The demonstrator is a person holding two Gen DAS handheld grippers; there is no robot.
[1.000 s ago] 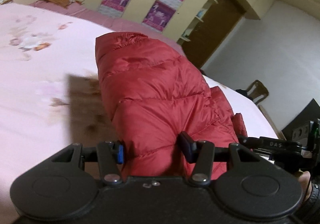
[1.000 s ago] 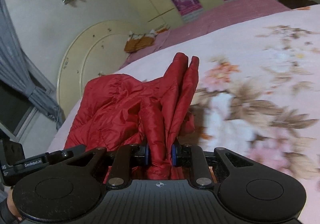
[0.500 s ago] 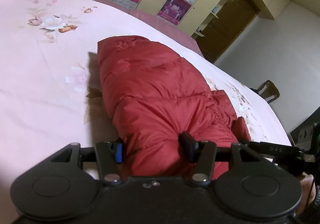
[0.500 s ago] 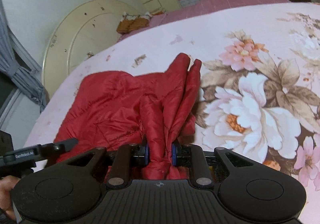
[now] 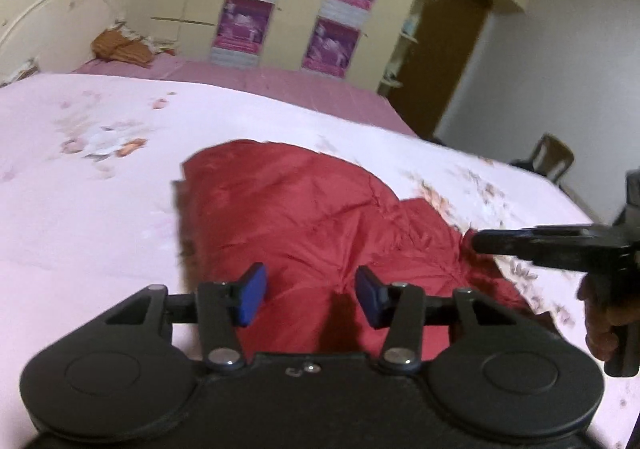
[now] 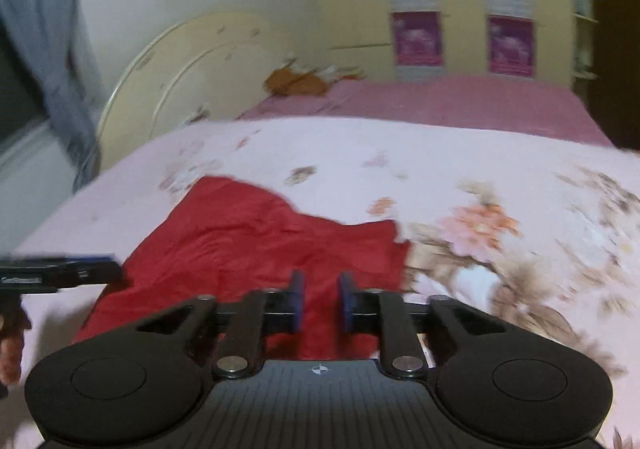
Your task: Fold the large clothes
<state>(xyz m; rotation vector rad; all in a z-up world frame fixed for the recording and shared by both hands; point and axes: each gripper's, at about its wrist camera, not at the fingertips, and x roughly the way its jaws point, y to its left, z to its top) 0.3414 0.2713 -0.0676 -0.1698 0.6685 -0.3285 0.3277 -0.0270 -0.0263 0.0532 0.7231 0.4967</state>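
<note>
The red jacket (image 5: 320,225) lies folded on the bed (image 5: 100,209). Our left gripper (image 5: 311,295) has just narrowed its jaws, both pairs, left and right gripper (image 6: 319,301), open over it, gripping nothing. We judge this fold laid; next we regrip an edge.

Cream wardrobe (image 5: 304,1) with purple posters (image 5: 244,23) behind the floral bed (image 5: 80,209).

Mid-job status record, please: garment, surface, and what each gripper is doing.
garment: red puffer jacket, lying in a folded bundle
surface: pink floral bedspread, under the jacket
left gripper: open; jaws have just been closing; jacket shows in the gap, pads not pressing it
right gripper: narrow gap with red fabric showing in it; too blurred to tell whether it grips
</note>
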